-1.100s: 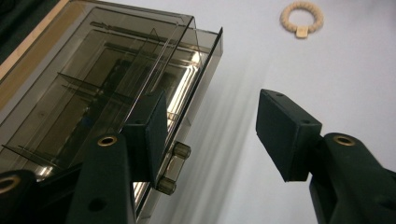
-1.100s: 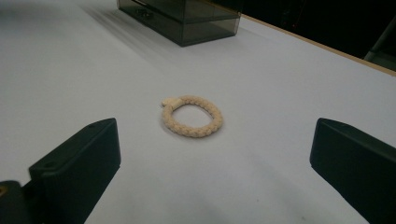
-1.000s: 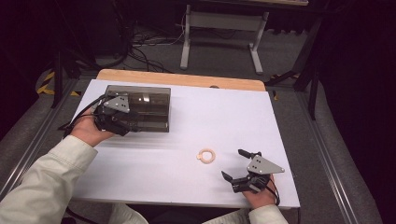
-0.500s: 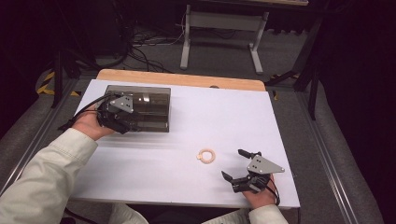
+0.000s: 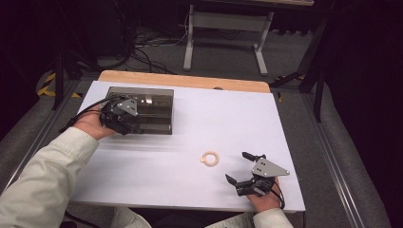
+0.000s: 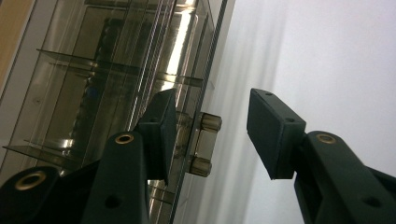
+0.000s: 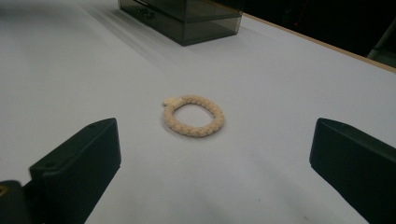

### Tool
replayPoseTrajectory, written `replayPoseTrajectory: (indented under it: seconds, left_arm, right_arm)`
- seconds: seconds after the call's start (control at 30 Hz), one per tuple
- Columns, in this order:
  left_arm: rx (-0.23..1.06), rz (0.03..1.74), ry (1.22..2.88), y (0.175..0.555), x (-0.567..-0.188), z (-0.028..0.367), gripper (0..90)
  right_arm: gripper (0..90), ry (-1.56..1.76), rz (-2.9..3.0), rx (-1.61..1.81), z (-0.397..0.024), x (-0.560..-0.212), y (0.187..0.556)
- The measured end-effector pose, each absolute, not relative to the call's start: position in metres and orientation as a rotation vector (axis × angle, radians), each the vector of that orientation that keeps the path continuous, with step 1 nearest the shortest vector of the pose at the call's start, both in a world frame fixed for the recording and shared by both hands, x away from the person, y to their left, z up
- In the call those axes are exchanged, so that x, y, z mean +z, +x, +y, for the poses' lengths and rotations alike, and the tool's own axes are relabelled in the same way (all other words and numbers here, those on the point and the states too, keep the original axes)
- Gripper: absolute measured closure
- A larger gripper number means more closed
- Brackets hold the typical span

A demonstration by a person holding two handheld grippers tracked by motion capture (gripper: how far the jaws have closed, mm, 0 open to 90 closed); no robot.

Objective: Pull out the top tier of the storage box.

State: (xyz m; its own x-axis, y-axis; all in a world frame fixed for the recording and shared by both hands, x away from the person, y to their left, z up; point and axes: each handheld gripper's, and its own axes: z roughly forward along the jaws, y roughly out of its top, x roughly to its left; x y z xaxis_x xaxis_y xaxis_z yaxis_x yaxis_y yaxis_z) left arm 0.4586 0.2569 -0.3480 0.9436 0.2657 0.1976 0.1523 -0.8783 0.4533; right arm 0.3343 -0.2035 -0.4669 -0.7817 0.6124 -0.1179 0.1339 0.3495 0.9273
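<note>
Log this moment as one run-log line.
left hand-held gripper: jaws just closing around drawer knob of smoked clear box, pads not pressing | right hand-held gripper: open, behind braided ring | ring: untouched

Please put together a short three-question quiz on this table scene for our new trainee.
1. True or false: the cream braided ring is clamped in the right tool.
2. What stands between the jaws of the left tool? A) a table corner B) the small handle of the smoky transparent plastic box C) a cable
3. In the high view, on which side of the white table does the box stand?

Key:
1. False: the ring lies free on the table ahead of open jaws.
2. B; the jaws have just been closing, but one pad is still clear of the handle.
3. The left side.
</note>
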Motion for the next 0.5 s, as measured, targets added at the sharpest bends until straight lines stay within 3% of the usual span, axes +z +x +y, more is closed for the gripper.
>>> replayPoseTrajectory:
  seconds: [0.5]
  left_arm:
    - [0.313,0.315,2.709,0.465,-0.359,0.255,61.3]
  right_arm:
    - [2.5,0.646,2.170,1.429,-0.203,-0.467,0.334]
